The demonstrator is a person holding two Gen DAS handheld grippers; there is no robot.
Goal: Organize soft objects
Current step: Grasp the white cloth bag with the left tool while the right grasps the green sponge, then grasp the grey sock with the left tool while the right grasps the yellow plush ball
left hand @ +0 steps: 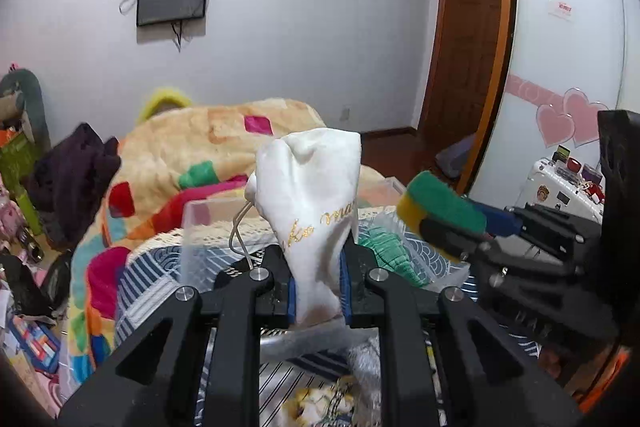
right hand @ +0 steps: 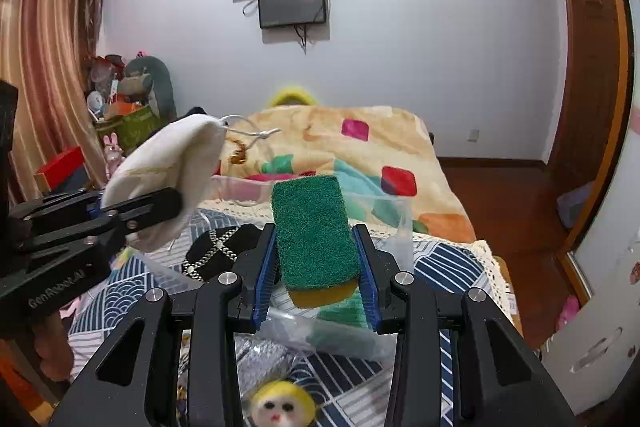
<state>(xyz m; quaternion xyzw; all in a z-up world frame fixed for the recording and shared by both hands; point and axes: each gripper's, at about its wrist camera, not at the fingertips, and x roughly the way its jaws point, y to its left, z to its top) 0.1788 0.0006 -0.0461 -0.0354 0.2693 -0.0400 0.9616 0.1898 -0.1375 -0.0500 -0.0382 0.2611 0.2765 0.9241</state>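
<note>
Both hands were loaded at this point, so I'd call it mid-task. The left hand-held gripper (left hand: 318, 279) was clamped tight on a white drawstring pouch (left hand: 310, 203), pinching its lower end so the rest stood up above the fingers, cord dangling off the left side. The right hand-held gripper (right hand: 316, 263) had its jaws closed against the sides of a green-and-yellow sponge (right hand: 314, 231), green scrubby face up, yellow foam showing at the near end.

Both things were held up in the air over a clear plastic bin (right hand: 394, 215) sitting on the blue patterned bed cover (right hand: 448, 259), with the colorful blanket (right hand: 360, 143) behind it. In the left view the sponge hovered just to the right of the pouch, near it but not touching.

What looked done: something green and knitted (left hand: 390, 251) seemed to be lying by the bin already, though I couldn't tell whether it was inside or just beside it. A black item with a chain (right hand: 218, 247) was near the bin too.

What looked left: neither the pouch nor the sponge was put down yet, and a little yellow-haired doll face (right hand: 282, 405) was lying loose on the bed cover right under the right gripper. So I'd guess a fair bit to go.
</note>
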